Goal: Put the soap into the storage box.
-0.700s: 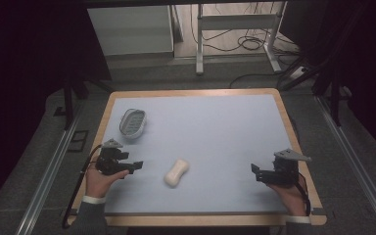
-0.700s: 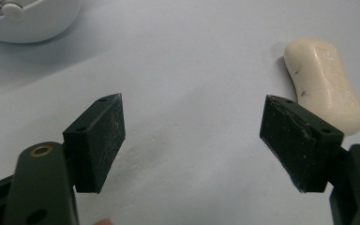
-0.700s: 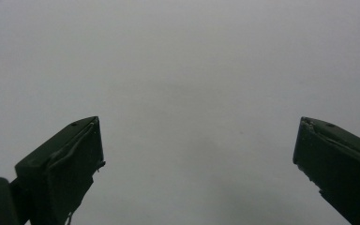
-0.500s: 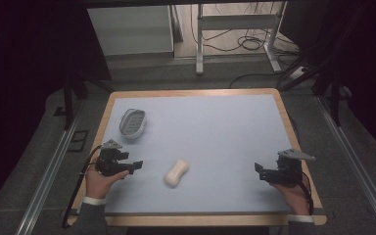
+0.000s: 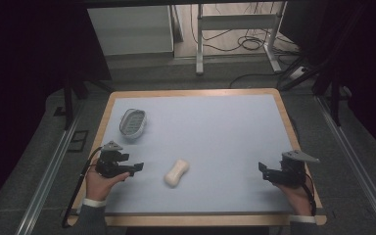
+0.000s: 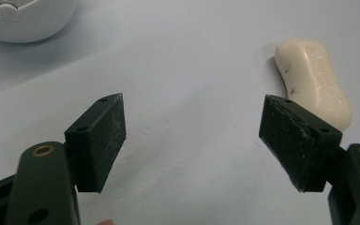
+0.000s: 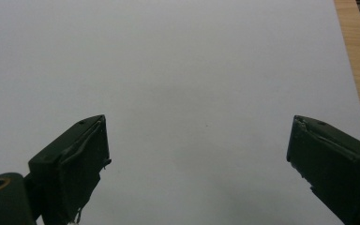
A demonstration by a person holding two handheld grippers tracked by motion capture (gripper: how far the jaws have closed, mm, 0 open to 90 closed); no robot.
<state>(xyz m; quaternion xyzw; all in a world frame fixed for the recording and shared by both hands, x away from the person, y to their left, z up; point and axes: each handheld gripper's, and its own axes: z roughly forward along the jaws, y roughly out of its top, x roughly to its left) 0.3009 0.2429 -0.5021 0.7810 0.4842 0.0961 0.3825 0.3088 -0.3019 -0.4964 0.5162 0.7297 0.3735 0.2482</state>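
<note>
Soap bar (image 5: 176,172) lies free at 3 o'clock of the left gripper (image 5: 136,168); its jaws, like the right gripper's (image 5: 262,170), stand apart and empty. Approach step; next it must straddle the bar.

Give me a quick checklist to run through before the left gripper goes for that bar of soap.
1. Left gripper jaws open, nothing between them: ok.
2. Cream, waisted bar of soap lying free on the pale blue table mat, touching no gripper: ok.
3. Soap lined up between the left jaws: not ok; in the left gripper view it lies off beside one jaw.
4. White oval soap dish apart from the soap, not in the path: ok.
5. Right gripper open and far off from the soap: ok.
6. Soap slippery or dry: cannot tell.
</note>
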